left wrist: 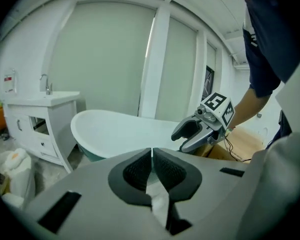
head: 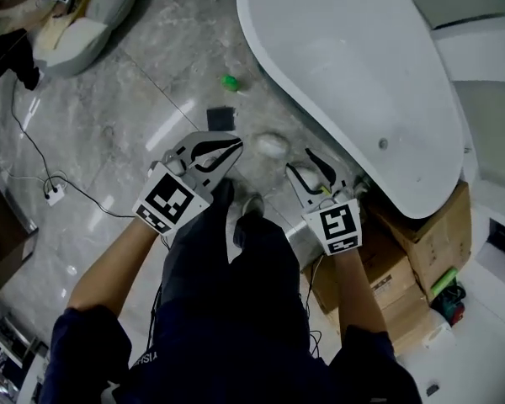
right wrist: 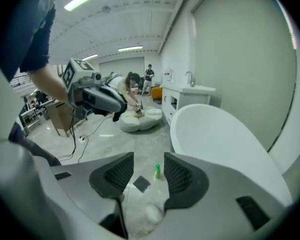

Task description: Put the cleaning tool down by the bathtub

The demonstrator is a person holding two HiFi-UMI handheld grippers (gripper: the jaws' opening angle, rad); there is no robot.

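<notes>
A white bathtub (head: 353, 66) fills the upper right of the head view. On the grey floor beside it lie a white puffy scrubber (head: 272, 145), a dark square pad (head: 220, 118) and a small green bottle (head: 230, 81). My left gripper (head: 234, 147) hovers just left of the scrubber, shut and empty, its jaws touching (left wrist: 151, 153). To the scrubber's right my right gripper (head: 301, 162) is open and empty. Between its jaws (right wrist: 149, 173) I see the bottle (right wrist: 157, 171), the pad (right wrist: 141, 183) and the scrubber (right wrist: 152, 213) on the floor below.
Cardboard boxes (head: 421, 242) stand under the tub's near end at the right. White cushions (head: 84, 15) lie at the far left, and a cable with a plug (head: 55, 194) runs over the floor. A white vanity (left wrist: 45, 114) stands beyond the tub (left wrist: 125, 129).
</notes>
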